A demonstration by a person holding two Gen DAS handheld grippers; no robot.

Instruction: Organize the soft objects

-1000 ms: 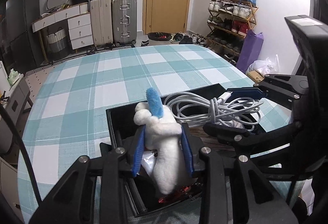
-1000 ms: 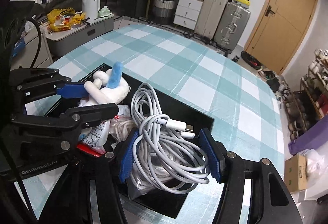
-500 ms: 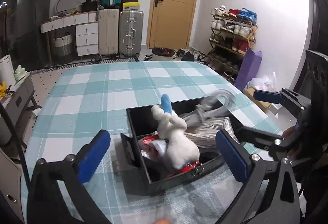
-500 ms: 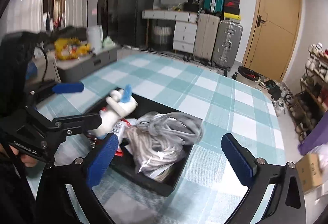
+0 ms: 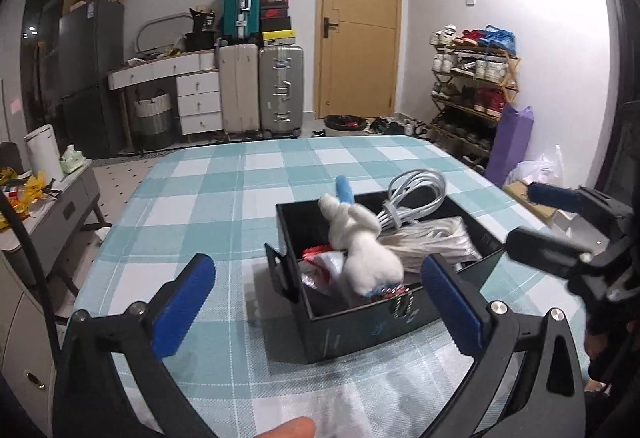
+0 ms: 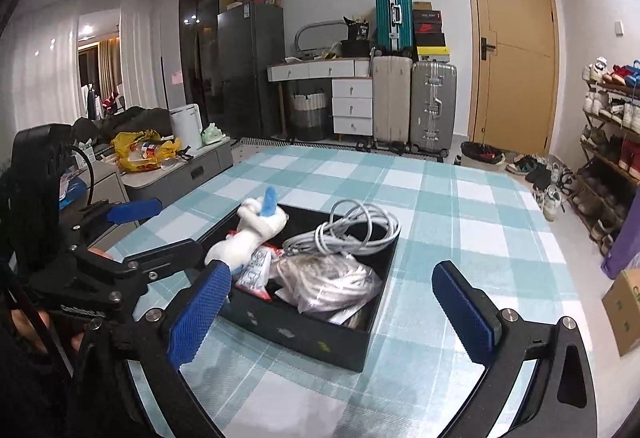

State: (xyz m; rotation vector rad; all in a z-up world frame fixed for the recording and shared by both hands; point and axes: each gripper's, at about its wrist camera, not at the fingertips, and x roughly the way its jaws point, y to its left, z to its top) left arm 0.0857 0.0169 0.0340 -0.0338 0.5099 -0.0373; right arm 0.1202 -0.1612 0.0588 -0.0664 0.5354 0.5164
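Both the left gripper and right gripper stand wide apart, empty. The box wall hides the plush toy's base; packets beneath it are indistinct.

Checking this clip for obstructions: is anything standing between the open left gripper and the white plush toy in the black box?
Nothing visible blocks it. The left gripper is open and empty, with only bare checked tablecloth and the near wall of the black box before the white plush toy, which sits on top of the contents, beside the coiled cable.

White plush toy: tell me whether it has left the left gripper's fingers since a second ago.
Yes. The white plush toy lies in the black box, and the open left gripper has drawn back from the box.
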